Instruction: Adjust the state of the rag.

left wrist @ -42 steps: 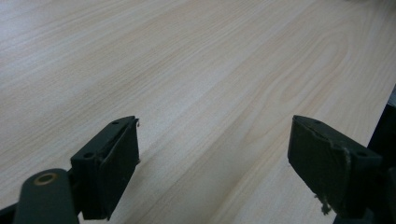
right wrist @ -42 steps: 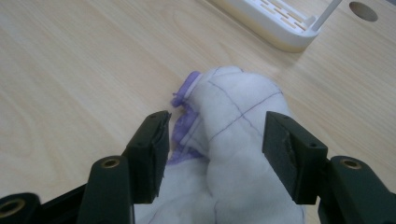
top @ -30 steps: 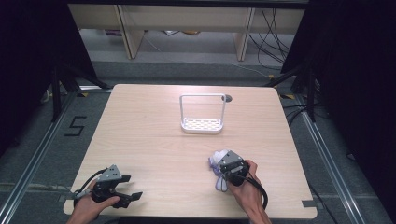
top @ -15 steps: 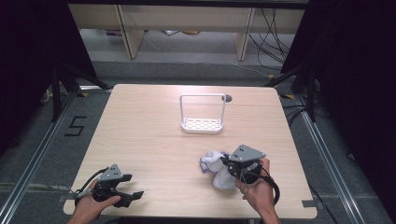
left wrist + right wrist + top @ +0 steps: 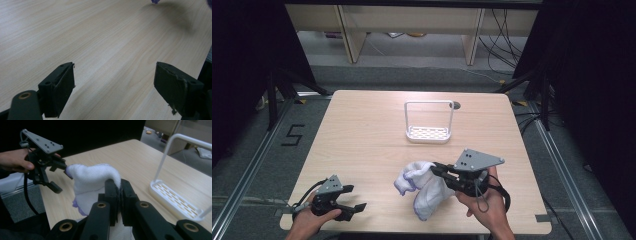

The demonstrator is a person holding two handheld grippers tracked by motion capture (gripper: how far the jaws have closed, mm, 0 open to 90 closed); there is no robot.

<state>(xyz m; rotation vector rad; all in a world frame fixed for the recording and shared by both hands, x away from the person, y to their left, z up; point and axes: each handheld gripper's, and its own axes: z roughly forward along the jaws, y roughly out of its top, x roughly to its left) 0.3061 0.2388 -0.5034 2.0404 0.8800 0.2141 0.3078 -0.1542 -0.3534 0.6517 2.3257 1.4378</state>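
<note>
**White cloth pinched and off the counter, rack waiting at the far side**

My right hand-held gripper [image 5: 439, 172] is clamped shut on a soft white terry cloth with a purple stitched edge [image 5: 424, 190]. In the right gripper view the two black jaws meet on a fold of it, with the rest bulging above and drooping below. From the high view the cloth hangs at the near right of the pale wood-grain counter [image 5: 362, 145], its lower end close to the surface; I cannot tell whether the tip touches.

My left hand-held gripper [image 5: 354, 209] sits at the near left corner with its jaws spread wide and nothing between them; its own view looks along bare wood.

I judge the step in hand to be carrying the cloth towards the small white wire-framed rack with a perforated tray [image 5: 429, 122], which stands far of centre. To do it well I would keep the pinch firm, since only one fold is caught and the loose bulk could slip or drag. I would lift until the hanging end clears the counter before moving far, then come in above the rack's hoop rather than through it. The free gripper could take the dangling end if the cloth needs spreading.

Hard to read: how deep the fold sits in the jaws, as the cloth covers the pads. Its near end is cut off in the right gripper view, and a purple scrap barely enters the top of the left gripper view.
</note>
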